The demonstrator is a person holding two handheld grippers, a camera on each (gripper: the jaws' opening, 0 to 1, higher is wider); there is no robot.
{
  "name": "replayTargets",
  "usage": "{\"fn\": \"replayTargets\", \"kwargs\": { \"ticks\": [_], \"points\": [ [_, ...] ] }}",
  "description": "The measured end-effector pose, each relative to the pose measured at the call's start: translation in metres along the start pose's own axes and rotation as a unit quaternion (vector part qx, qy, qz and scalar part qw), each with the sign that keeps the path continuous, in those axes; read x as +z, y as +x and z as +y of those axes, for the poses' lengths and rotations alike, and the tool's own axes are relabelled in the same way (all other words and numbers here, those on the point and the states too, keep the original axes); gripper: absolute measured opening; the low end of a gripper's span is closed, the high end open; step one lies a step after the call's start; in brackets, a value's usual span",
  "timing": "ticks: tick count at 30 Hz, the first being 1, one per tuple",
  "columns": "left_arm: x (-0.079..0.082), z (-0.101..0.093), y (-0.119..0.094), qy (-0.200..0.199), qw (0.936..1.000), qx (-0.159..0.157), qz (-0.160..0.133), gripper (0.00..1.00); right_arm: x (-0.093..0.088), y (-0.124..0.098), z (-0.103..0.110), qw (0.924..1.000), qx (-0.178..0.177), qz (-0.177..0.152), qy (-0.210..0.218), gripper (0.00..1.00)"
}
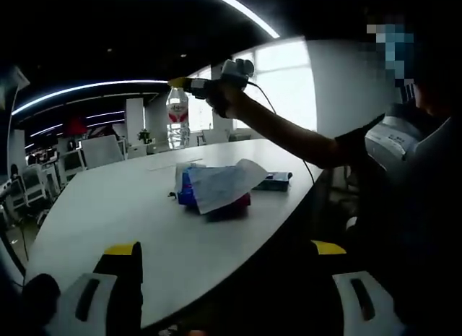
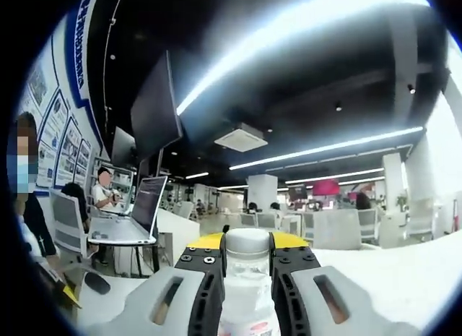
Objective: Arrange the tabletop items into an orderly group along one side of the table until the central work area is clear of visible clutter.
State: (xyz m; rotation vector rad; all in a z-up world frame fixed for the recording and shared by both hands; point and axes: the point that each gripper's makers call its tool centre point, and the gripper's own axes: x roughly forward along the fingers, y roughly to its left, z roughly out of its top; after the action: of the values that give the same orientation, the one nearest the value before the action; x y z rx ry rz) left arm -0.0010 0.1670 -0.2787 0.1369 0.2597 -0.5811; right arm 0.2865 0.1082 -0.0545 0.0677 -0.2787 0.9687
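Our left gripper (image 1: 225,258) hangs released over the near worktop (image 1: 130,206) edge; beyond, crumpled white paper over blue-red packets (image 1: 216,190). Farther, our right gripper (image 2: 245,278) grasps the clear plastic water bottle (image 2: 247,293) upright, held above the worktop's far edge.

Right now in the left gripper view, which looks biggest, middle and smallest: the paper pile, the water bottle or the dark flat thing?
1. Paper pile.
2. Water bottle, though farther away.
3. Dark flat thing.
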Motion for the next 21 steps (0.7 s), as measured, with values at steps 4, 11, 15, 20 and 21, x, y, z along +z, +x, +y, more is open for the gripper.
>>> {"fn": "replayTargets", "kwargs": {
  "ticks": [4,11,15,20,21],
  "points": [
    [0.000,-0.001,-0.001,-0.001,1.0000,0.004,0.001,0.94,-0.005,0.009,0.011,0.9999,0.015,0.001,0.003,0.19],
    [0.000,-0.001,-0.004,-0.002,1.0000,0.009,0.000,0.94,-0.022,0.016,0.032,0.9989,0.045,0.006,0.010,0.19],
    [-0.001,0.000,-0.005,-0.003,0.9999,0.010,0.001,0.94,-0.034,0.025,0.036,0.9977,0.060,0.011,0.029,0.19],
    [0.001,-0.001,-0.006,-0.001,1.0000,0.006,-0.004,0.94,-0.051,0.034,0.042,0.9962,0.075,0.018,0.041,0.19],
    [0.002,-0.002,-0.006,-0.001,1.0000,0.005,-0.004,0.94,-0.054,0.035,0.043,0.9959,0.078,0.020,0.041,0.19]
  ]
}}
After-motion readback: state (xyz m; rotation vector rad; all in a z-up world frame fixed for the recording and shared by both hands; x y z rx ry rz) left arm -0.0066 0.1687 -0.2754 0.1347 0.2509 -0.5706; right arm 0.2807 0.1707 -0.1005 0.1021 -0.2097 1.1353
